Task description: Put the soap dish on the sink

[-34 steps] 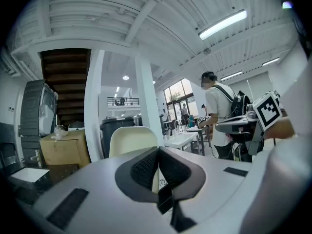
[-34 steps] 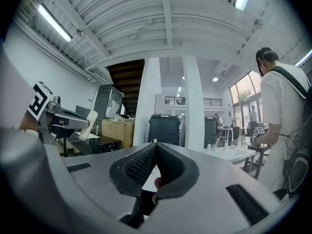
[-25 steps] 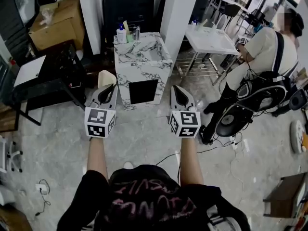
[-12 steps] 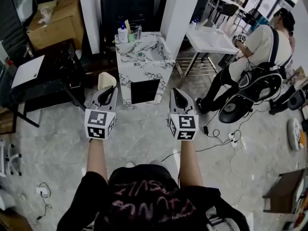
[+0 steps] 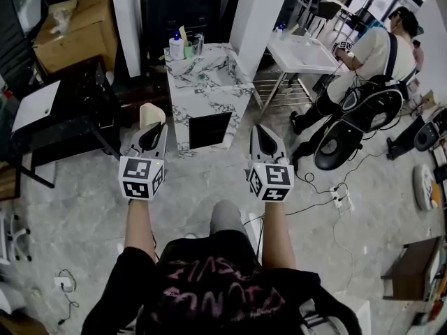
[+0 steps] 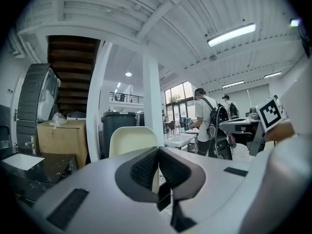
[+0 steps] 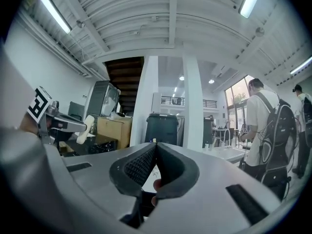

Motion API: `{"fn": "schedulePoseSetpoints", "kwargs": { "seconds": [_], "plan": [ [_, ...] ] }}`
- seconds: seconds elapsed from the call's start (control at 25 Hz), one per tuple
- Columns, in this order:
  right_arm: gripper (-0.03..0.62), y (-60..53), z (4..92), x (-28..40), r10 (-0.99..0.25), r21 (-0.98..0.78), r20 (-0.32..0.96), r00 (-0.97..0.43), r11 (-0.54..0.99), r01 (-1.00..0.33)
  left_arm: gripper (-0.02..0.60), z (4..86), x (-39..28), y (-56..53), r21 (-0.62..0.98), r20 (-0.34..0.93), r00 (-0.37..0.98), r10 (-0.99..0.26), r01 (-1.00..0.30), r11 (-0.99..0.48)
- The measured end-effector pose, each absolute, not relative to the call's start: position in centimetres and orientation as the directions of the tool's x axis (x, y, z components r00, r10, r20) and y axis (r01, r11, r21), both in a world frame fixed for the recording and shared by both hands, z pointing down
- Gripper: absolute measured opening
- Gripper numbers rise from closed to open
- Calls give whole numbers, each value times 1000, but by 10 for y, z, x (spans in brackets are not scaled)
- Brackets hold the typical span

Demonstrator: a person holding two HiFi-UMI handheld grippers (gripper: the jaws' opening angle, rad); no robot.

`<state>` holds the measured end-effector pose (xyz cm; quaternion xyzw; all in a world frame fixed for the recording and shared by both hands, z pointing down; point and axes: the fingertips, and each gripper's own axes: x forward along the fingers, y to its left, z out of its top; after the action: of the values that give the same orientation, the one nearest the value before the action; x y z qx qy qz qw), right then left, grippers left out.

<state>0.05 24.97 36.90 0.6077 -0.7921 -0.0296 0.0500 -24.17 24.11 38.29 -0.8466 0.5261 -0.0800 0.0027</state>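
Observation:
A cream soap dish [image 5: 149, 113] stands upright between the jaws of my left gripper [image 5: 152, 127], which is shut on it. In the left gripper view the soap dish [image 6: 132, 139] rises behind the closed pads of the left gripper [image 6: 157, 152]. The marble sink unit [image 5: 209, 100] stands just ahead of both grippers, its basin between them. My right gripper [image 5: 262, 134] is shut with nothing in it, and the right gripper view shows the right gripper [image 7: 155, 147] with its jaws touching. That view also catches the soap dish [image 7: 88, 124] at the left.
Bottles [image 5: 177, 48] and a cup stand at the back of the sink top. A white pillar [image 5: 257, 16] rises right of it, with a white table [image 5: 305, 55] and a person with a backpack [image 5: 363, 68] beyond. A black desk [image 5: 56, 114] and cardboard box [image 5: 73, 33] lie left. Cables [image 5: 328, 201] cross the floor.
Both grippers stay shut and keep their hold. The sink has drawn slightly nearer in the head view, and the person at the right has stood up and shifted toward the white table.

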Motion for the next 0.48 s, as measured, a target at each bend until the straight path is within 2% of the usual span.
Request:
{"fn": "schedulePoseSetpoints", "kwargs": {
  "seconds": [0.2, 0.48],
  "plan": [
    [15, 234, 388, 7, -954, 33, 75, -290, 293, -956, 20, 390, -230, 226, -84, 137, 454, -881, -881, -467],
    [15, 185, 402, 13, -943, 27, 100, -317, 321, -947, 20, 406, -218, 183, -83, 173, 452, -875, -879, -470]
  ]
}}
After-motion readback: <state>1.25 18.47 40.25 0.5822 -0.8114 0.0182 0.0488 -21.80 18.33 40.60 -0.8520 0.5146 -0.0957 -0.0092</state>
